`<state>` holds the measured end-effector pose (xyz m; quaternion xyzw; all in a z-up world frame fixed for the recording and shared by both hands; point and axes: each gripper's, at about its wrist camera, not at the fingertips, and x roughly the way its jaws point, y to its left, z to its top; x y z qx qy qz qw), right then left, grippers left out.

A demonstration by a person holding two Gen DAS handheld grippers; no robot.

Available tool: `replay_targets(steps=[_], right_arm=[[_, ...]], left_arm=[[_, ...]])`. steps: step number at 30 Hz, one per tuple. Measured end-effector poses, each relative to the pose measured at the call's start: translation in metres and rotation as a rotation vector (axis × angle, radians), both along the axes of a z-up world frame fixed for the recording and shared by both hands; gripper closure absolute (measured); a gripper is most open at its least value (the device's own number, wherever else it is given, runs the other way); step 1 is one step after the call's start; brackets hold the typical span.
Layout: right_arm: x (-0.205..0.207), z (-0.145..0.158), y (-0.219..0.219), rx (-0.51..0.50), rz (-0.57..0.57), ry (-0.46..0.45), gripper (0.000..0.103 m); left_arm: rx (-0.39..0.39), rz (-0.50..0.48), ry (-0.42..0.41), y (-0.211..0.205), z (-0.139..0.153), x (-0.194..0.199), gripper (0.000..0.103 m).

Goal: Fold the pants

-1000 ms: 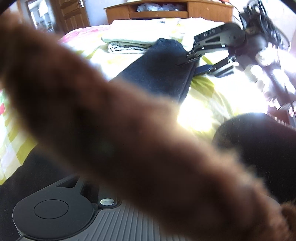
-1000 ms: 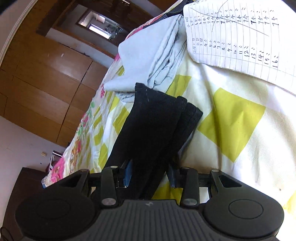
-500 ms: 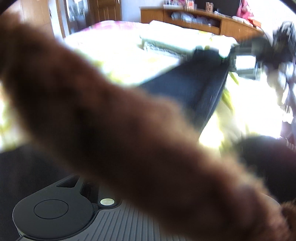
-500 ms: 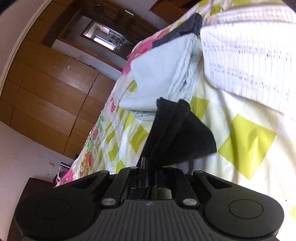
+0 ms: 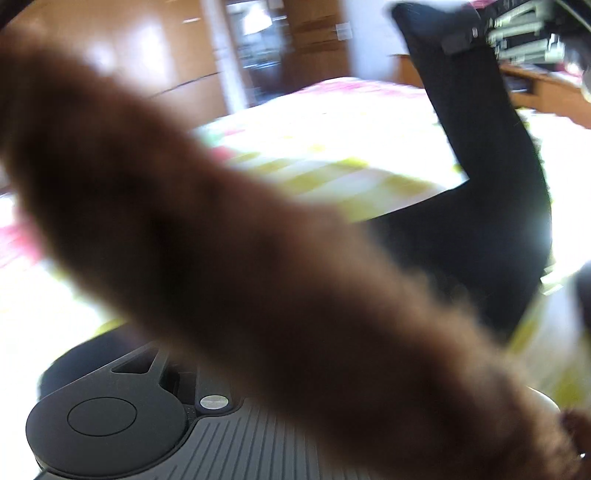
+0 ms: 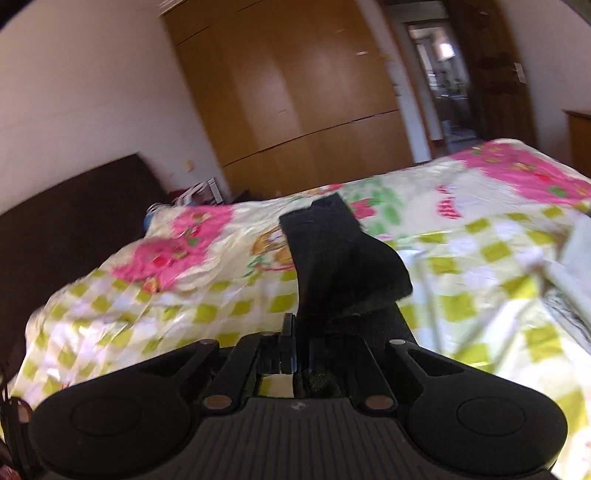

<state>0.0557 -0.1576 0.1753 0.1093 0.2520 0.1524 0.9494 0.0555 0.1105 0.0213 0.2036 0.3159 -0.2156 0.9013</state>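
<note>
Bedroom: wooden wardrobe [image 6: 295, 85] along the far wall, an open doorway [image 6: 439, 74] at 1 o'clock in the right wrist view, a dark headboard [image 6: 70, 206] at 9 o'clock. The bed [image 6: 480, 295] carries a quilt in yellow-green checks with pink flowers.

My right tool [image 6: 299, 354] has its fingers pressed together on the pants [image 6: 343, 258]. The black cloth stands up out of the closed fingers toward 12 o'clock, one corner flopped over toward 3 o'clock, raised clear of the quilt. A pale folded item [image 6: 576, 266] lies on the bed at 3 o'clock.

In the left wrist view, a blurred brown furry band [image 5: 277, 258] crosses from 10 o'clock to 5 o'clock and covers the fingers of my left tool [image 5: 207, 373]; only the body at 7 o'clock shows, so I cannot tell whether it is spread or closed. Behind the band, the pants [image 5: 491, 184] hang as a black strip from 1 o'clock down toward 4 o'clock, the top end held at my right tool [image 5: 480, 35], the lower part passing behind the band. The frame is motion-blurred.
</note>
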Motion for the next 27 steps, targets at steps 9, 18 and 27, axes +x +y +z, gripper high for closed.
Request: replay_targets(steps=[9,18,27], right_arm=[[0.035,-0.112,0.239,-0.224,0.472,0.159,0.08],[0.049,-0.058,0.227,-0.153,0.315,0.06,0.08],[0.018,-0.114,0.335,-0.326,0.611,0.032,0.08]], left_arm=[[-0.013,0.263,0.061,0.102,-0.039,-0.03,0.065],[-0.186,0.255,0.052,0.119,-0.044,-0.025,0.064],[-0.241,0.258,0.052,0.123,-0.04,-0.039,0.061]])
